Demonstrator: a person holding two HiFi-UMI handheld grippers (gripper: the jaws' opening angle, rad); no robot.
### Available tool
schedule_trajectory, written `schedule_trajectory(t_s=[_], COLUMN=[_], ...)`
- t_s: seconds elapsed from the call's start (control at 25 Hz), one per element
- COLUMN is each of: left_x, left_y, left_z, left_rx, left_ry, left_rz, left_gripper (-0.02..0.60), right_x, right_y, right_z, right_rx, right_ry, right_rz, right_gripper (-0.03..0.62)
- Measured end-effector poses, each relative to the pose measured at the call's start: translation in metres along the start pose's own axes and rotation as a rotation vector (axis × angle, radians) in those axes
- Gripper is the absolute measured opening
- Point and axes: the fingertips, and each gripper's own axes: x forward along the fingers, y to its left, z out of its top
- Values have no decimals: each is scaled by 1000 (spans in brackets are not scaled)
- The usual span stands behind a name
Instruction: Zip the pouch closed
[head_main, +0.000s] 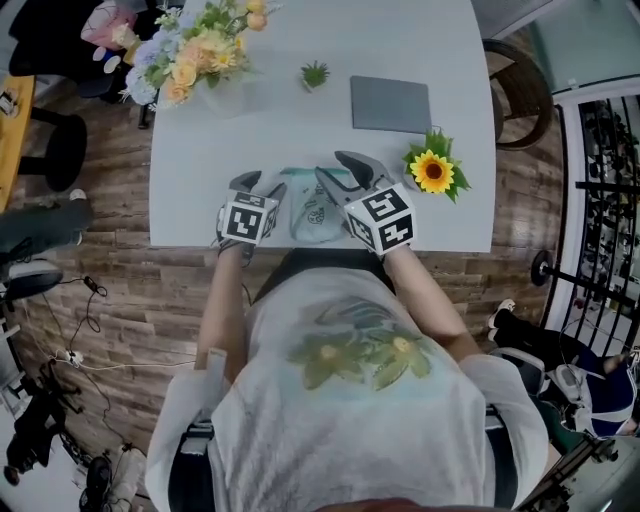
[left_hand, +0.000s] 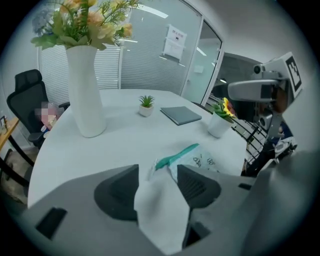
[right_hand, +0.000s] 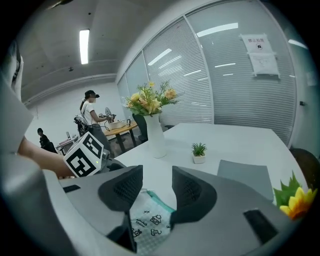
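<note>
A white pouch (head_main: 312, 212) with small printed drawings and a teal zipper (left_hand: 177, 154) lies at the near edge of the white table (head_main: 180, 225). My left gripper (head_main: 268, 190) is at the pouch's left end. In the left gripper view it (left_hand: 157, 175) is shut on the pouch, with white fabric filling the space between the jaws. My right gripper (head_main: 340, 172) hovers over the pouch's right part. In the right gripper view its jaws (right_hand: 157, 182) stand slightly apart, and the pouch (right_hand: 150, 220) and zipper (right_hand: 161, 202) show below through the gap, untouched.
A tall white vase of flowers (head_main: 200, 55) stands at the far left of the table. A tiny potted plant (head_main: 315, 74) and a flat grey notebook (head_main: 390, 103) sit behind the pouch. A potted sunflower (head_main: 433, 172) is close to the right gripper.
</note>
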Motion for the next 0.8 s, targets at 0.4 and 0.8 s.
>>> schedule_trajectory(t_s=[0.4,0.8], left_x=[31,45], left_y=[3,4], left_z=[-8,-13], left_rx=[17,38], left_ry=[69,112], left_rz=[-32,-54], left_gripper=[225,146], right_x=[57,113], right_y=[-9,-1], right_z=[-14,-45], right_rx=[-50,-176], right_ry=[92,230], right_rz=[75,198], right_gripper=[192,192])
